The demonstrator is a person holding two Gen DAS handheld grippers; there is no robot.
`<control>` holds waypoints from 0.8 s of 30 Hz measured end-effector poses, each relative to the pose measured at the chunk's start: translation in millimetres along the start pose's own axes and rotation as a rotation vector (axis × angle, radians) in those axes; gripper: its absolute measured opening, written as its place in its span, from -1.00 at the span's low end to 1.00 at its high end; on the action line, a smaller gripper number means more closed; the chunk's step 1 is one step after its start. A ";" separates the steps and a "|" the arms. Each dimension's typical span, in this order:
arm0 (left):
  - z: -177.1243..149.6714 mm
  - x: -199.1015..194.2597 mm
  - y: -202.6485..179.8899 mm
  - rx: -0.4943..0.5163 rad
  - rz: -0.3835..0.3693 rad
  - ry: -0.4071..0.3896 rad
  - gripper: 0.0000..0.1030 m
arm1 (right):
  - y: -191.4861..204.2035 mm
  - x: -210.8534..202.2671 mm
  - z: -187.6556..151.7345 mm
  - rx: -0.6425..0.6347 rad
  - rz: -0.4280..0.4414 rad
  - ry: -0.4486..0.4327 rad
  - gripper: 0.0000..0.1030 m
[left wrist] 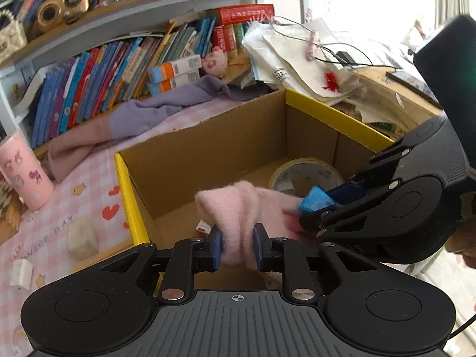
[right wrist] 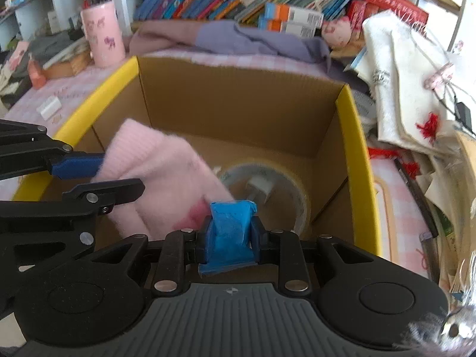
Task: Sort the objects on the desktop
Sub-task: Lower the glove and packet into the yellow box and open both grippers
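Nearest the lens, left gripper point(left wrist: 237, 248) clamps a fuzzy pink sock point(left wrist: 238, 208) between its blue pads, jaws only just parted and still pressing, while right gripper point(right wrist: 229, 238) is clenched on a crumpled blue packet point(right wrist: 230, 232); both hang over the near edge of the cardboard box point(left wrist: 208, 148). Box has yellow-faced walls and a mostly bare floor, with a tape roll point(right wrist: 267, 187) at its right side and a small white plug point(right wrist: 261, 189) inside the ring. Pink tablecloth point(left wrist: 44, 232) left of the box shows partial lettering ending "DAY"; pink cup point(left wrist: 22, 172) stands far left.
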State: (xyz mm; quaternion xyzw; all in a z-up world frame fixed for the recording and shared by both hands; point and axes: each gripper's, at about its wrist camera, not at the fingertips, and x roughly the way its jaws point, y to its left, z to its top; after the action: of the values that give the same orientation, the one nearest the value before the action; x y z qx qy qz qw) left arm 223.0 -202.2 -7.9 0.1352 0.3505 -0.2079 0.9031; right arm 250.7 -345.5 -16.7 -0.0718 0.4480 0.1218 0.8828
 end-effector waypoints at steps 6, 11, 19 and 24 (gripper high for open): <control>-0.3 1.9 1.5 -0.012 0.010 0.004 -0.44 | -2.2 7.3 0.6 0.022 0.026 0.030 -0.51; -0.8 -2.8 4.8 -0.022 0.045 -0.019 0.03 | -2.8 7.4 1.1 0.032 0.023 0.009 -0.27; 2.0 -30.7 2.2 -0.024 0.107 -0.128 0.60 | -14.9 -13.7 -0.7 0.117 0.009 -0.096 -0.02; 0.6 -47.9 1.9 -0.043 0.117 -0.168 0.72 | -7.5 -32.2 -3.1 0.113 -0.021 -0.165 0.06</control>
State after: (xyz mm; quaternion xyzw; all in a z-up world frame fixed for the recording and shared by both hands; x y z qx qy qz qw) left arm 192.3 -187.3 25.7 0.1181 0.2693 -0.1578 0.9427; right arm 232.1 -358.3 7.6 -0.0164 0.3790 0.0925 0.9206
